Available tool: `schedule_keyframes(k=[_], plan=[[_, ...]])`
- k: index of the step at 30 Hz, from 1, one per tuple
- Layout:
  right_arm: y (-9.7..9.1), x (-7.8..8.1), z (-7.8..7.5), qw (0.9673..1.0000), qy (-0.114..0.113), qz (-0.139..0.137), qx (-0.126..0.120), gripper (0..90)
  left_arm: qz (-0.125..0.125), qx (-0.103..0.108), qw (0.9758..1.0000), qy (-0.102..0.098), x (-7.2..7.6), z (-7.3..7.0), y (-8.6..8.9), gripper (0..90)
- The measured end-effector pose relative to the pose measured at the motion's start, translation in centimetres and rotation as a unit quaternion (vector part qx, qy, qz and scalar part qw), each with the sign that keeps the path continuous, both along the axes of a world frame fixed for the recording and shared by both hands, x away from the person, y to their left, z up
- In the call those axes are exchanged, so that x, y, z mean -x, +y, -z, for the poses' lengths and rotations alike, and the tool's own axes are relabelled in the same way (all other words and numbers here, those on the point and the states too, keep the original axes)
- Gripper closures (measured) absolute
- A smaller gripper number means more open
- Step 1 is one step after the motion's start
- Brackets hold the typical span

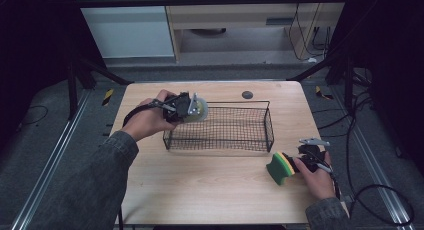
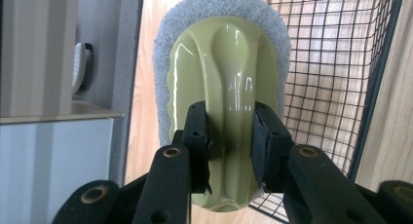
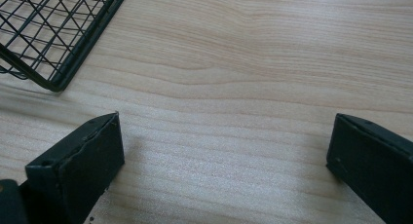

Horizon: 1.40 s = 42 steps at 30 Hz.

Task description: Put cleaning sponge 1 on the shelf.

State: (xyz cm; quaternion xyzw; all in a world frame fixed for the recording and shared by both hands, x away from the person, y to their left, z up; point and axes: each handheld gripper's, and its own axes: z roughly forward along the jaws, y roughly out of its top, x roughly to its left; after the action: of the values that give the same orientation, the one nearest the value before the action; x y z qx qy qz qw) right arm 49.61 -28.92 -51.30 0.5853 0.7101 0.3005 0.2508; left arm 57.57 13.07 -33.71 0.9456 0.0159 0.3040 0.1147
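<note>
Left gripper [image 2: 229, 136]: jaws clamped on the glossy ridge handle of the green scrubber [image 2: 221, 63], white pad beyond the tips, held at the wire basket [image 2: 341, 87] rim. Right gripper [image 3: 224, 151]: jaws wide, nothing between them above the bare table [image 3: 253, 53]. Risk: the slick, tapered handle may slip and the scrubber drop outside the basket.

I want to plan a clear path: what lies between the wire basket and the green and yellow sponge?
Only a bare strip of table separates the basket and the sponge, as the high view shows.

Green-handled scrub brush [image 2: 226, 87], white pad; held tilted over wire basket [image 1: 269, 121] left end
</note>
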Motion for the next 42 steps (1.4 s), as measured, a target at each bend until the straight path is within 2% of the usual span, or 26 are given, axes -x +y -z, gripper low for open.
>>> schedule_keyframes(k=[5, 24, 27, 31, 42], plan=[[0.1, 0.0, 0.0, 1.0000, 0.000, 0.002, -0.003, 0.5, -0.006, -0.004, 0.9999, 0.010, 0.1, 0.9, 0.3, 70.5], [0.1, 0.0, 0.0, 1.0000, 0.001, 0.003, -0.003, 0.5, -0.010, -0.014, 0.9990, 0.042, -0.7, 2.8, 0.8, 70.5], [0.1, 0.0, 0.0, 1.0000, 0.001, 0.003, -0.003, 0.5, -0.014, -0.008, 0.9987, 0.048, -0.7, 3.2, 0.8, 70.5], [0.1, 0.0, 0.0, 1.0000, 0.001, 0.003, -0.005, 0.5, -0.012, -0.015, 0.9985, 0.052, -0.9, 3.7, 0.7, 70.5], [0.1, 0.0, 0.0, 1.0000, 0.000, 0.003, -0.005, 0.5, -0.019, -0.012, 0.9980, 0.060, -1.5, 4.6, 0.7, 70.5]])
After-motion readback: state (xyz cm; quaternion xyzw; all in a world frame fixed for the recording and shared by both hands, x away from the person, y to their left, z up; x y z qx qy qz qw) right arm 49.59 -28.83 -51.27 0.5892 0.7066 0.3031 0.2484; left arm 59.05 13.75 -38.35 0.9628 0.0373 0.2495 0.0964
